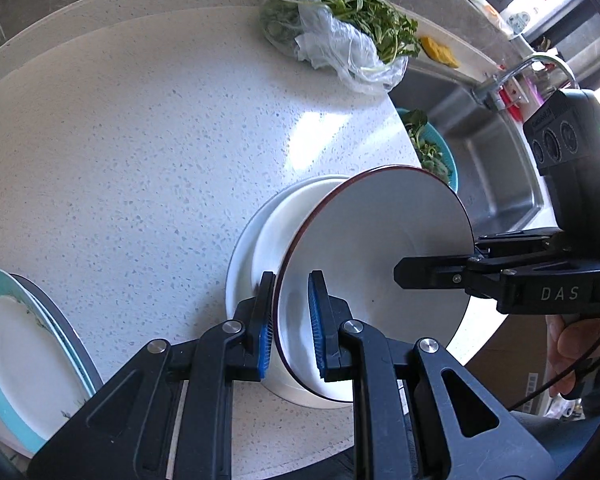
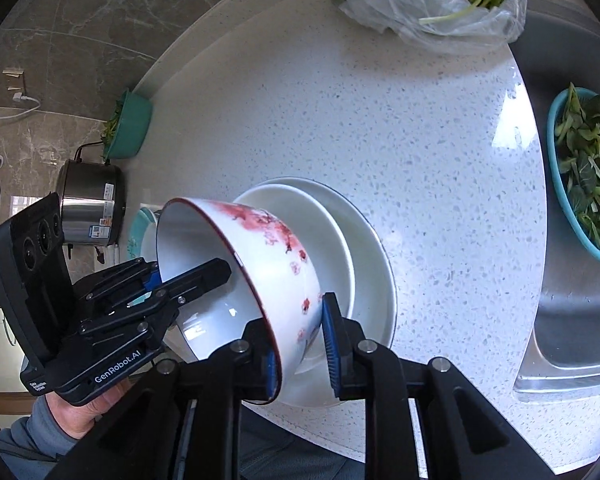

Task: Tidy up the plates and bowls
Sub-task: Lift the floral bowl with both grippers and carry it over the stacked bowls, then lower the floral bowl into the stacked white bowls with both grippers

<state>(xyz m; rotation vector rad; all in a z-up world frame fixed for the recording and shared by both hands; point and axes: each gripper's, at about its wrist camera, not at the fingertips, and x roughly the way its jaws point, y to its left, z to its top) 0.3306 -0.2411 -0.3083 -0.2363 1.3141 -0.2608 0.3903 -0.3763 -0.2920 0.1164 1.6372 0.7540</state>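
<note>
While the white ceramic bowl with a dark red rim and red blossom pattern (image 2: 260,276) leans tilted over a plain white bowl (image 2: 320,232) nested in a wider white dish (image 2: 376,276) on the speckled white stone counter (image 2: 400,140), both grippers straddle its rim. The left gripper (image 1: 292,320) has one blue-padded finger inside and one outside the wall, with a small gap showing at the inner pad, so I cannot tell whether it pinches. The right gripper (image 2: 300,344) likewise brackets the rim, its outer pad just clear of the wall. A stack of teal-rimmed plates (image 1: 24,352) lies to the left, well apart. Farther off sit a clear plastic bag of leafy greens (image 1: 340,32), a teal basket of greens (image 2: 580,176) in the steel sink (image 1: 496,152) and a steel pot (image 2: 90,204)
</note>
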